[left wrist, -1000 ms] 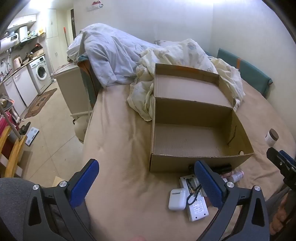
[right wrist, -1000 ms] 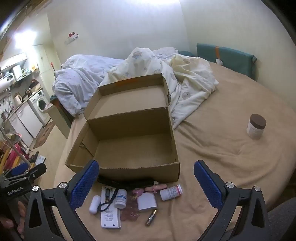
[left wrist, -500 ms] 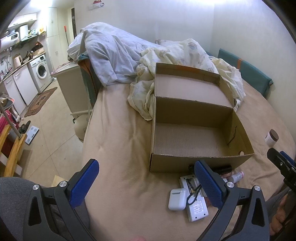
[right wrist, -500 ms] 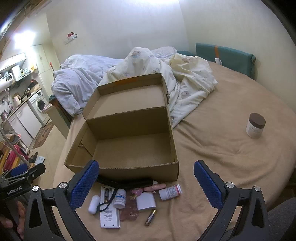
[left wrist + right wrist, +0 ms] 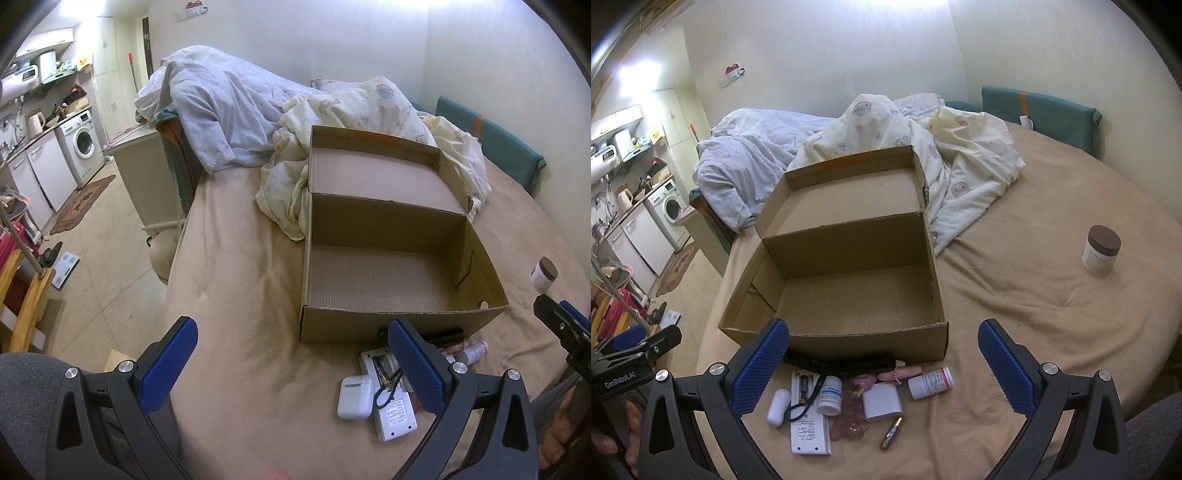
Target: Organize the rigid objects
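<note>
An open, empty cardboard box [image 5: 849,295] [image 5: 391,280] stands on the bed with its lid folded back. In front of it lie several small items: a white remote [image 5: 809,421] [image 5: 393,413], a white earbud case [image 5: 355,396] [image 5: 778,406], a small white bottle [image 5: 830,395], a red-labelled pill bottle [image 5: 931,383] [image 5: 476,350], a white square case [image 5: 882,402], a battery [image 5: 891,432] and a black torch [image 5: 842,363]. My left gripper [image 5: 295,365] and right gripper [image 5: 882,365] both hover open above the bed's near edge, holding nothing.
A brown-lidded jar [image 5: 1100,250] [image 5: 543,274] stands alone on the bed to the right. Rumpled duvets [image 5: 886,147] pile up behind the box. A teal cushion [image 5: 1038,110] lines the far wall. The floor and a washing machine [image 5: 86,142] lie to the left.
Both views have shifted very slightly; the objects and the box have stayed put and both grippers remain open.
</note>
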